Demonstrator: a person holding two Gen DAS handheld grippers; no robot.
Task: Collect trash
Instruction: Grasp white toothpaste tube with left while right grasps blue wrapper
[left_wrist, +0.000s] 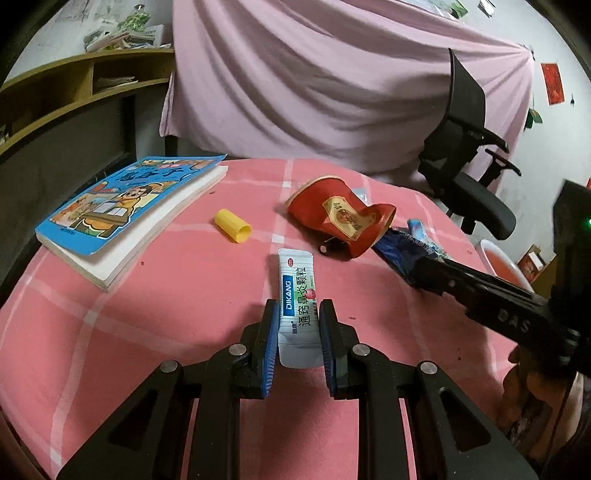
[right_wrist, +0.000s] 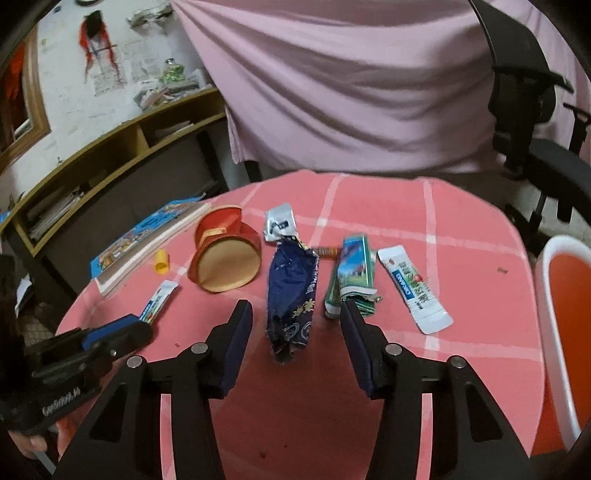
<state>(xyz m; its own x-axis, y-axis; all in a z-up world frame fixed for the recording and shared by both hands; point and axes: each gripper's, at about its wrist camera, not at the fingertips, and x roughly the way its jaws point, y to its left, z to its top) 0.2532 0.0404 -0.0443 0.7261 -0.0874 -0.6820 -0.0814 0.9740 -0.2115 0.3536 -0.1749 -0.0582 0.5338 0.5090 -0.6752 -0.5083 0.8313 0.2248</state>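
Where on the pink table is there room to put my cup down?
The tablecloth is bare at the far side, beyond the white sachet and the green packet, and also near us, under the right gripper. It is crowded in the middle, around the red paper cup and the dark blue wrapper.

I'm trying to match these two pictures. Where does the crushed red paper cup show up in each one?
Left wrist view: the crushed red paper cup lies right of centre, beyond the white sachet, its open end toward the dark blue wrapper.
Right wrist view: the cup lies left of centre, its tan open mouth facing the camera.
Shared landmark: the small yellow cap lies left of the cup in both.
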